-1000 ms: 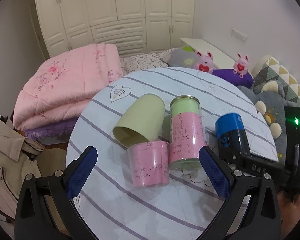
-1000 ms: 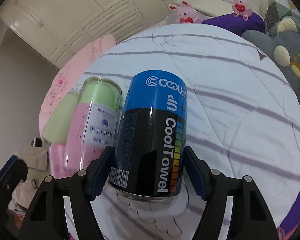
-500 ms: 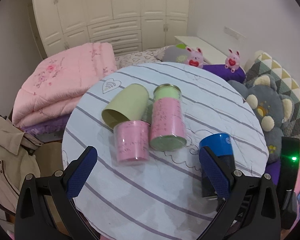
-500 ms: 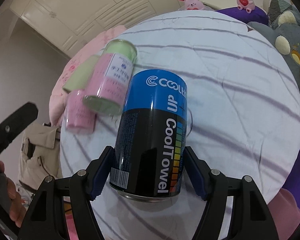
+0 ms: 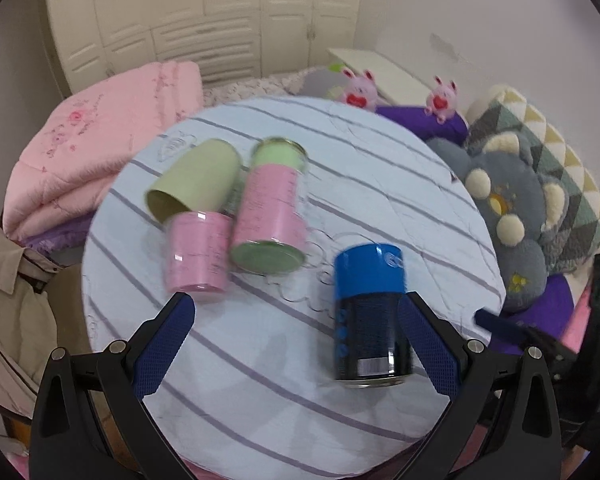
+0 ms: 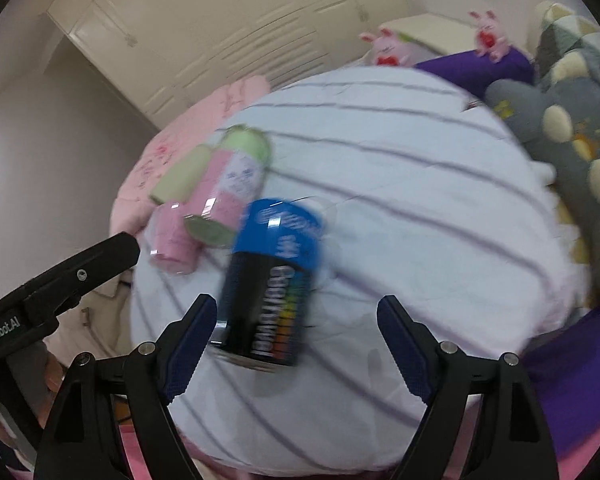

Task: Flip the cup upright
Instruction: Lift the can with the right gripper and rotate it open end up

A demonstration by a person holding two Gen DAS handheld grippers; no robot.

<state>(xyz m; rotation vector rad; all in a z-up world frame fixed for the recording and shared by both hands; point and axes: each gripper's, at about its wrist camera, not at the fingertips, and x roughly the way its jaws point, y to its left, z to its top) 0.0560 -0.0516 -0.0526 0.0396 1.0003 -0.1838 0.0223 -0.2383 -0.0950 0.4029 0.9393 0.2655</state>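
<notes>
A blue and black CoolTowel can (image 5: pixel 370 312) stands upright on the round striped table (image 5: pixel 400 184), near its front edge. It also shows in the right wrist view (image 6: pixel 274 280), blurred. My right gripper (image 6: pixel 298 344) is open, just behind the can and off it. My left gripper (image 5: pixel 296 348) is open and empty above the table's front. A green cup (image 5: pixel 194 182) lies on its side at the back left. A pink cup (image 5: pixel 198 256) stands mouth down beside a lying pink and green canister (image 5: pixel 270 218).
A folded pink quilt (image 5: pixel 100 148) lies to the left of the table. Grey plush cushions (image 5: pixel 512 216) and a patterned pillow sit to the right. Two pink toy pigs (image 5: pixel 358 88) sit behind the table. White wardrobes line the back wall.
My right gripper has set the blue can on the table, opened and pulled back. The left gripper has stayed open and drawn back a little.
</notes>
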